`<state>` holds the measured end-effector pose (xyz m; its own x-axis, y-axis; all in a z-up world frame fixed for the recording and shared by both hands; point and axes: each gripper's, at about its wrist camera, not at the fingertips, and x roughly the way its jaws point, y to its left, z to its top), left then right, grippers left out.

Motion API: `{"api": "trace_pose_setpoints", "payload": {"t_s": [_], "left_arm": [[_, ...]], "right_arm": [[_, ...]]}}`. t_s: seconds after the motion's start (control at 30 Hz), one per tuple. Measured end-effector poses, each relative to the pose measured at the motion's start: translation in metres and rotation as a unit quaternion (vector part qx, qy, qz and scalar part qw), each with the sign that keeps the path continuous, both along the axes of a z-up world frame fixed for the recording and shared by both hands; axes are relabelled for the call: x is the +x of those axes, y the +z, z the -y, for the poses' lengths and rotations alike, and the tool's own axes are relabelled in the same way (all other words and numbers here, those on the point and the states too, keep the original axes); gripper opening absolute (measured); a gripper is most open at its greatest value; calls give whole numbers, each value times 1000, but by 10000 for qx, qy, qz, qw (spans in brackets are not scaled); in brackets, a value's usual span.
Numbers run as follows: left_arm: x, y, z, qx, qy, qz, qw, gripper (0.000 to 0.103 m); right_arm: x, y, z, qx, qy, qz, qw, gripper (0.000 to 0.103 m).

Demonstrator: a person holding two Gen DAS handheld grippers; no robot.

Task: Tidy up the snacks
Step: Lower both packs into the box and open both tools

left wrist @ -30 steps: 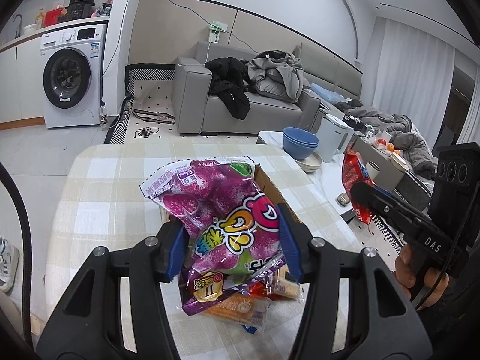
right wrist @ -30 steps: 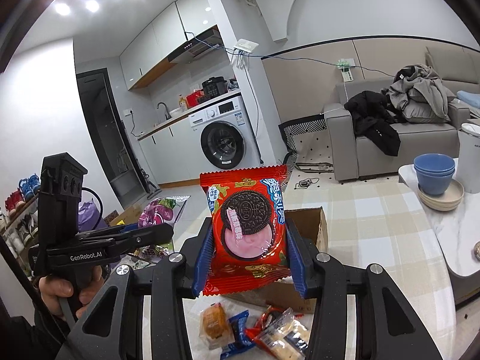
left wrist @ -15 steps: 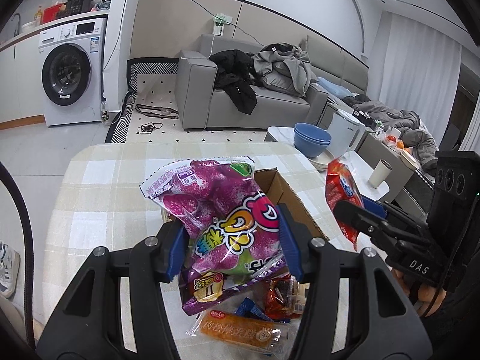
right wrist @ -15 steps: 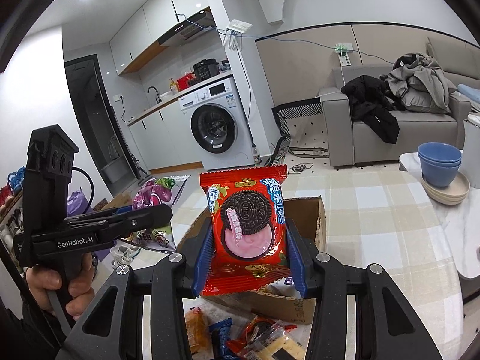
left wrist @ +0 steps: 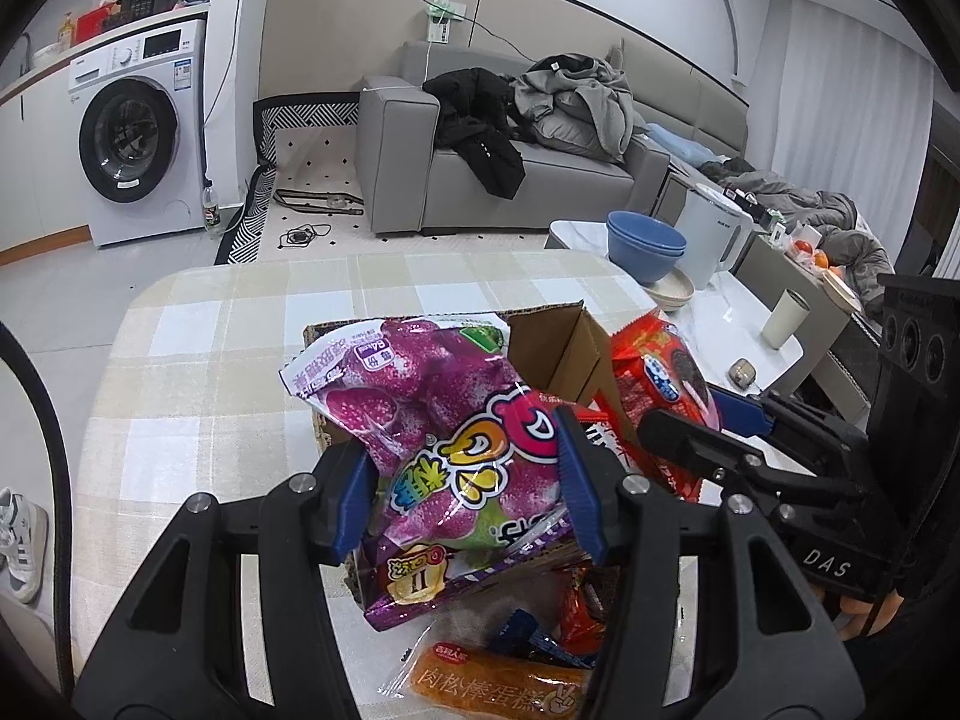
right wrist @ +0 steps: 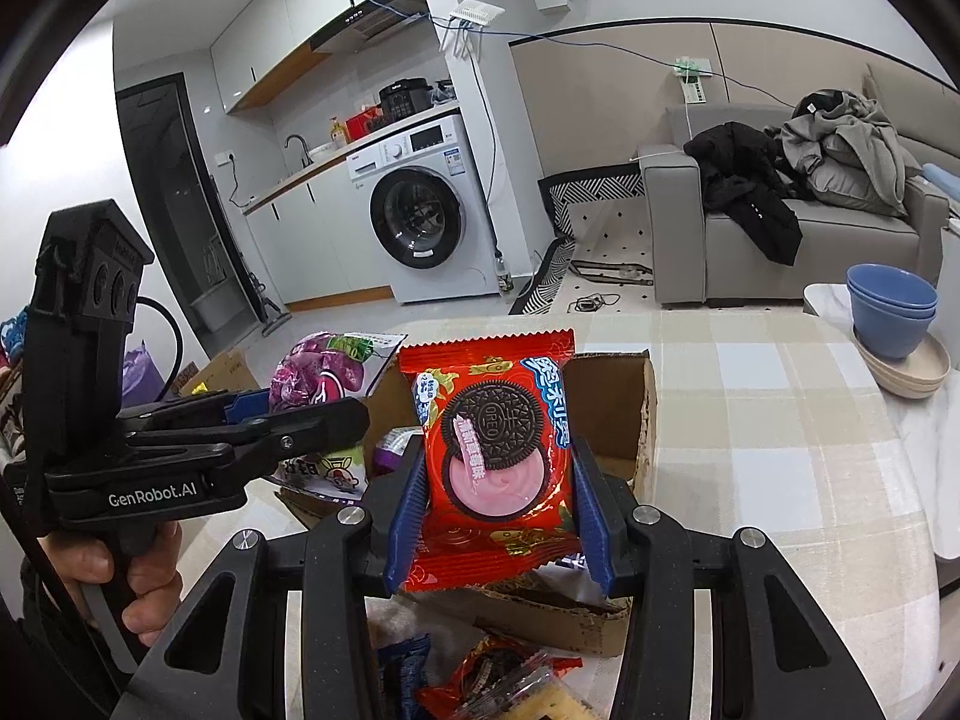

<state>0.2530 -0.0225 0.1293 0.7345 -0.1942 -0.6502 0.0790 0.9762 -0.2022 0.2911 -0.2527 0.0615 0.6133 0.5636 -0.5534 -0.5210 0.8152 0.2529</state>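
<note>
Both grippers now lower, nearer box (left wrist: 558, 348): left gripper (left wrist: 468, 486) clamps purple bag (left wrist: 432, 420), right gripper (right wrist: 498, 498) clamps red cookie packet (right wrist: 492, 438). Drop-in looks next.

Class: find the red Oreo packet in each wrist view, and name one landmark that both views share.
Left wrist view: red Oreo packet at right of centre, held in the right gripper.
Right wrist view: red Oreo packet at centre, clamped between the blue pads.
Shared landmark: the cardboard box.

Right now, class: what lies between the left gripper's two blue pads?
A purple candy bag, pinched by the left gripper over the cardboard box; the left wrist view shows it.
</note>
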Motion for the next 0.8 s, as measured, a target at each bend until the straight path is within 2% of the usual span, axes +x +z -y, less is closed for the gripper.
{"api": "trace_pose_setpoints", "payload": {"t_s": [0.6, 0.8], "left_arm": [[31, -55, 17, 267, -41, -330, 9991, 51], [39, -67, 28, 609, -50, -328, 9976, 51]], "right_arm": [[18, -28, -14, -591, -106, 42, 9982, 45], [25, -34, -18, -737, -157, 91, 9971, 45]]}}
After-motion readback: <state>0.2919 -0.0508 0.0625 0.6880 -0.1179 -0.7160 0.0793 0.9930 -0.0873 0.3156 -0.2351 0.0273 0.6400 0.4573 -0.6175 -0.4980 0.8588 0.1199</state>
